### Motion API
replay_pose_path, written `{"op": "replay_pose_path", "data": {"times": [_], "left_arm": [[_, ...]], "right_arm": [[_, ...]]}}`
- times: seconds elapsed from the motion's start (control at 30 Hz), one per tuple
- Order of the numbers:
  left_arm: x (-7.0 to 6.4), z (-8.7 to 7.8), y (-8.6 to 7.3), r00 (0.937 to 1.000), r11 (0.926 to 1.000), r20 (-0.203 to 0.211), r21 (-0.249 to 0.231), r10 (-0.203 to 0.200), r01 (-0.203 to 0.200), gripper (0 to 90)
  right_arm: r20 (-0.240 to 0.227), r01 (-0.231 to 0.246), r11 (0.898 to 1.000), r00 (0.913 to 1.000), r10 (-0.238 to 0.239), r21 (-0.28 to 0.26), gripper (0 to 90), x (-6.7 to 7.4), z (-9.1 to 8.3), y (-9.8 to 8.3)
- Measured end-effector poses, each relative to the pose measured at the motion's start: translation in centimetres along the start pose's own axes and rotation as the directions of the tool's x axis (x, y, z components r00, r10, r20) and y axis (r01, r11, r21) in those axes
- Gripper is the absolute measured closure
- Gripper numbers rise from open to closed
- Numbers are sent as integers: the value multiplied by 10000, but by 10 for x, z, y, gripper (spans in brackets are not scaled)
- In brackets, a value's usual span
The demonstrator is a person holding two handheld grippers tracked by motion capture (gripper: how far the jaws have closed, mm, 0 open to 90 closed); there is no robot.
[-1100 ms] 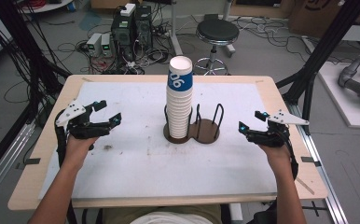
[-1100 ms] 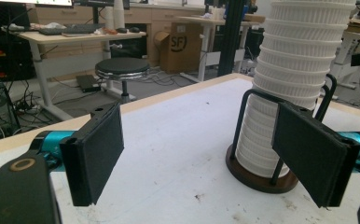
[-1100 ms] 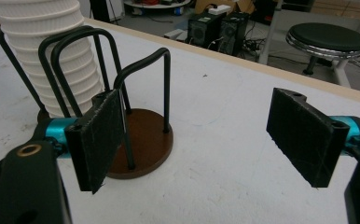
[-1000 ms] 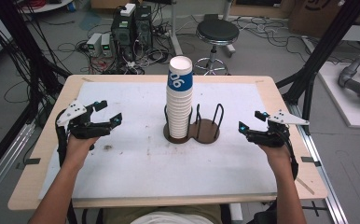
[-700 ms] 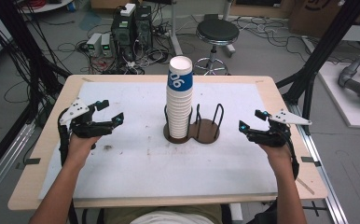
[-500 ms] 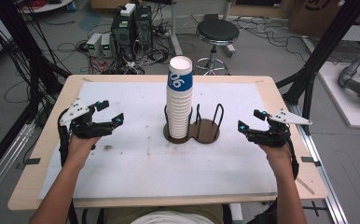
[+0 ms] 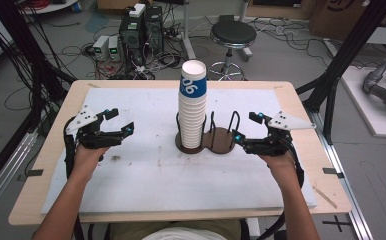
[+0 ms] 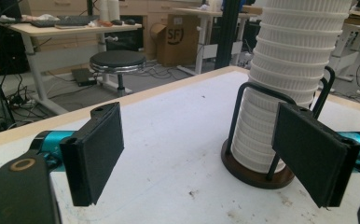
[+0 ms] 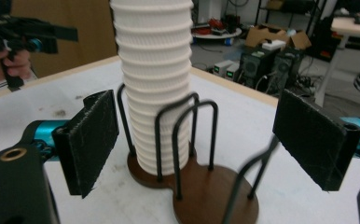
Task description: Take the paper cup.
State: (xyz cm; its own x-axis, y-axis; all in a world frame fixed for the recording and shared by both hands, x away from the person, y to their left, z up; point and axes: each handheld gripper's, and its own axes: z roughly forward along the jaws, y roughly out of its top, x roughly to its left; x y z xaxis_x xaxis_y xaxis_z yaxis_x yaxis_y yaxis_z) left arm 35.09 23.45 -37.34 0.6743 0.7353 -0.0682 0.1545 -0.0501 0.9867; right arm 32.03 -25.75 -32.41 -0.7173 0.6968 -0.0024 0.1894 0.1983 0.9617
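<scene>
High view: right gripper (image 7: 245, 131) beside cup holder (image 7: 220, 140)

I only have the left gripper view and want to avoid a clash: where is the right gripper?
Observer: The right gripper is beside the holder, on the side away from the cups. Its jaws have just been opening, with nothing gripped.
Operator: Is that side of the holder free?
Observer: Yes, that ring is bare.
Operator: What tops the cups?
Observer: A top cup with a blue band.
</scene>
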Motion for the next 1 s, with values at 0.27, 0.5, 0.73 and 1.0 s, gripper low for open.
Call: {"op": "replay_pose_path", "data": {"times": [0.27,0.5,0.73,1.0], "left_arm": [[1,1,-1,10000,10000,0,36,-50,50,167],[2,0,-1,9999,9999,-45,60,-105,105,167],[2,2,-2,9999,9998,-14,131,-125,126,167],[1,2,-2,9999,9998,71,147,-137,136,167]], "right_arm": [[-502,61,9994,9987,-78,-329,135,11,22,17],[-813,94,9999,9966,-105,-140,135,13,48,29],[-1066,-152,9999,9942,154,18,134,9,69,33],[-1099,-211,9992,9936,248,346,134,8,97,36]]}}
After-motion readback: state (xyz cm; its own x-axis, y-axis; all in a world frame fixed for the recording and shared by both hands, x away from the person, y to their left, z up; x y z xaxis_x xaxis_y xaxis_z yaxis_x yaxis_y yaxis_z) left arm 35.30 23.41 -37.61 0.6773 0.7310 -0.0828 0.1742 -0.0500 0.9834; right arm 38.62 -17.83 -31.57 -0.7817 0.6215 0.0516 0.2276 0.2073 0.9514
